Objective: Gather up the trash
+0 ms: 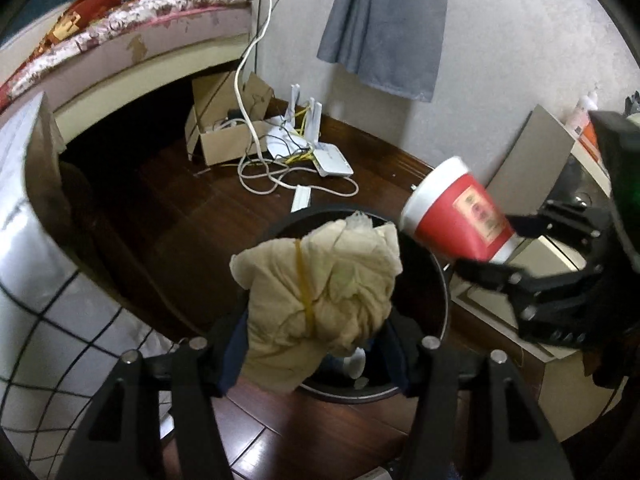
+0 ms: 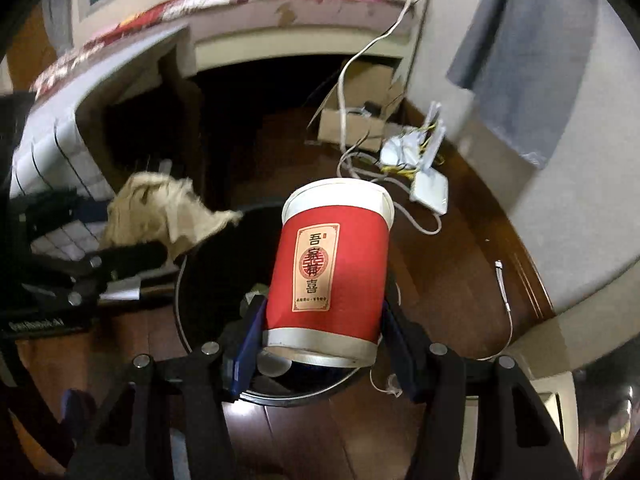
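With both loads hanging over the bin [image 1: 442,300], I judge I am at the drop step: each piece is carried and neither is in yet. The bin stands on the wood floor [image 1: 224,208], its mouth under both tongs. My right tongs [image 2: 320,332] clamp the red cup [image 2: 332,264] near its base; its long axis runs away from me, mouth tipped up and outward, over the bin's right rim. My left tongs [image 1: 316,344] pinch the beige wad [image 1: 320,292] above the bin's middle; it has no clear axis, one corner sticking out left. Next, I think, both must open over the mouth so nothing catches the rim.
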Action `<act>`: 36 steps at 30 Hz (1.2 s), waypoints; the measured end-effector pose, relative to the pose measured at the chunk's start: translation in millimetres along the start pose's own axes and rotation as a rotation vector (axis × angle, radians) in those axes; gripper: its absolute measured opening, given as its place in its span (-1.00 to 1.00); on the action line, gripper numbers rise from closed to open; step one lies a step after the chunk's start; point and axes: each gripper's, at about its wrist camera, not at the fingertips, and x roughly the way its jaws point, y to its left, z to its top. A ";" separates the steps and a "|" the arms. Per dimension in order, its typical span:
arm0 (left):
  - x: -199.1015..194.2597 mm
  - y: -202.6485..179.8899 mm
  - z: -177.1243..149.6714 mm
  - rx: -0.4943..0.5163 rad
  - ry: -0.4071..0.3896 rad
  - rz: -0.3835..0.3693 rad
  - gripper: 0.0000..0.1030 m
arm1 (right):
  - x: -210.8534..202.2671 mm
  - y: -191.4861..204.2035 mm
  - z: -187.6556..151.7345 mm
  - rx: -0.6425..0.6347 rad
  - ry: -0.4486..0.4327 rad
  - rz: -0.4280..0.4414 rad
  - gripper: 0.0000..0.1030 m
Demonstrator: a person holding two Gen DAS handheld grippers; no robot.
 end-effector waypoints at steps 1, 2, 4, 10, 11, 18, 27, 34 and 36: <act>1.7 1.7 -0.8 -0.009 -0.003 -0.004 0.20 | 6.0 1.9 0.1 -0.010 0.011 0.009 0.15; 4.1 3.0 -1.2 -0.014 -0.001 -0.022 0.27 | 13.5 4.5 1.0 -0.023 0.024 0.023 0.16; 12.4 3.6 -3.9 -0.021 0.025 -0.023 0.54 | 24.1 8.4 1.6 -0.053 0.045 0.016 0.29; 12.1 18.4 -18.4 -0.078 0.025 0.070 0.99 | 45.5 -8.6 -5.4 -0.001 0.093 -0.074 0.97; 10.2 20.0 -21.8 -0.080 0.022 0.081 0.99 | 46.1 -11.6 -8.7 0.009 0.103 -0.072 0.97; -5.8 24.1 -26.9 -0.090 -0.019 0.186 0.99 | 33.3 -7.7 -13.1 0.058 0.093 -0.086 0.97; -54.1 31.7 -35.0 -0.120 -0.090 0.277 0.99 | -8.1 18.0 3.4 0.120 0.012 -0.061 0.97; -94.7 36.0 -40.7 -0.139 -0.148 0.315 0.99 | -44.3 54.8 8.0 0.073 -0.053 -0.039 0.97; -108.1 38.1 -43.2 -0.147 -0.166 0.329 0.99 | -55.4 65.7 9.1 0.059 -0.068 -0.040 0.97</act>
